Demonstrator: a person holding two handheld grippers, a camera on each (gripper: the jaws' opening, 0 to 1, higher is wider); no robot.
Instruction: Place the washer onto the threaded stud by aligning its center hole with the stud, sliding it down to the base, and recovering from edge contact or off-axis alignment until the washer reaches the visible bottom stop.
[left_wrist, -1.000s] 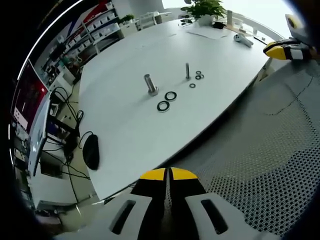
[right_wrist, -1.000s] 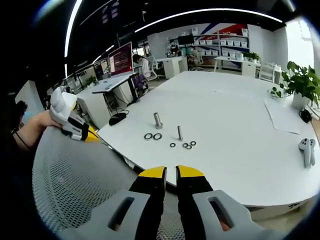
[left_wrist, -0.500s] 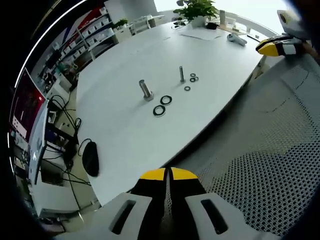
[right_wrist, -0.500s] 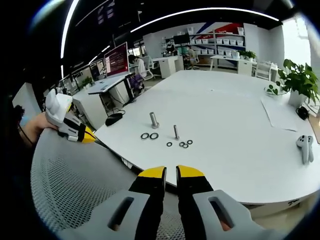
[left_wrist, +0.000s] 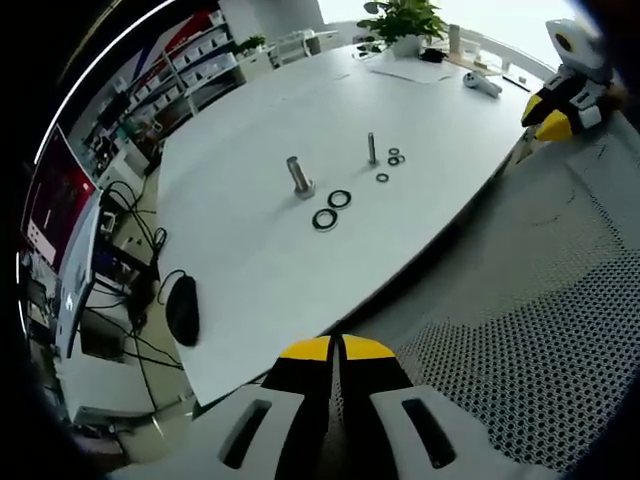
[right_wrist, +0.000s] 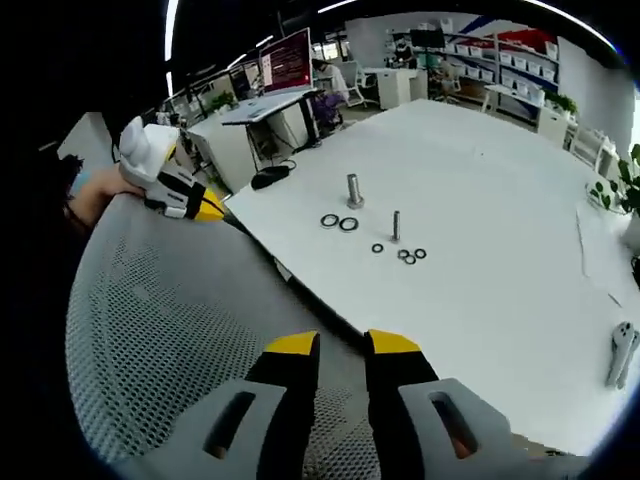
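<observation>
Both tongs hover empty short of the surface (left_wrist: 300, 270): left tongs (left_wrist: 334, 349) clenched, right tongs (right_wrist: 343, 343) slightly parted. Best approach a washer (right_wrist: 329, 220) squarely, gripping its edge.

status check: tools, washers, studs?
Left tool shut, empty; right tool open, empty. Washers loose on table beside both studs. Nothing blocking.
</observation>
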